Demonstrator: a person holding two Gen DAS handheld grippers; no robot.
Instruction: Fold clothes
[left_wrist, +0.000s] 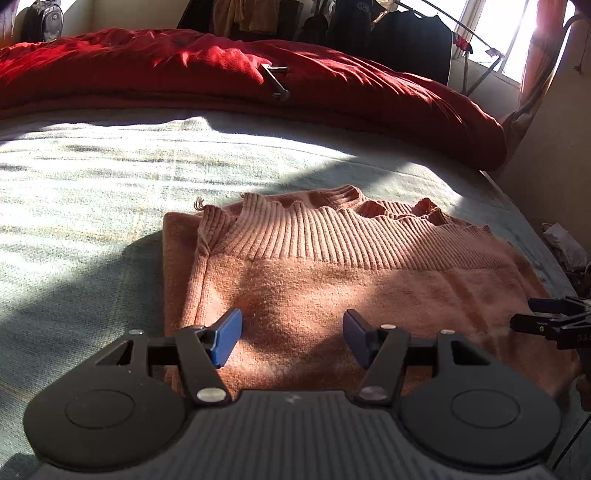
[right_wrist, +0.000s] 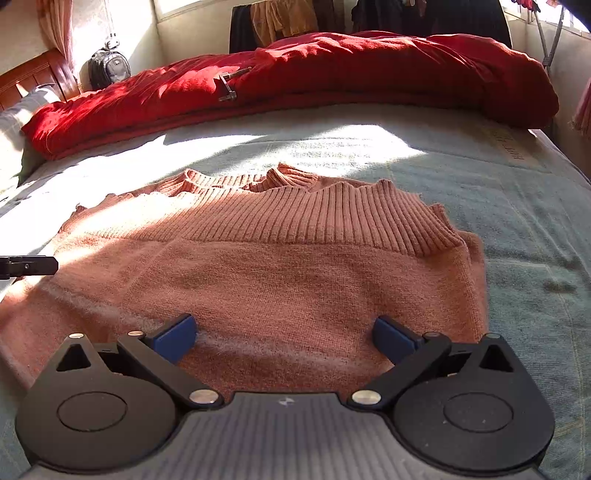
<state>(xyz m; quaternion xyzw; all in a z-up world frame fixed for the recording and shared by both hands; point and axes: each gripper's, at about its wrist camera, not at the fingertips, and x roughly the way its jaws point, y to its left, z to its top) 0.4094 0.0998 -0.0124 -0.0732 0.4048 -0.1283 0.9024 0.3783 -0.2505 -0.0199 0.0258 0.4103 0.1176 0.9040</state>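
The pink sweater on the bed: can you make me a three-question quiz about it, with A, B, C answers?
1. Where does the pink sweater lie?
A. On the pale bedcover
B. On top of the red quilt
C. On the floor

2. What colour are the pads on the hand-held grippers?
A. Yellow
B. Blue
C. White

3. How do the jaws of the left hand-held gripper and the right hand-held gripper stand?
A. Both pinching the sweater
B. One holding a hanger
C. Both open, holding nothing

Answers: 1 A, the sweater lies flat on the bedcover, in front of the quilt. 2 B, the pads show blue. 3 C, a wide gap shows between each pair of pads, above the sweater.
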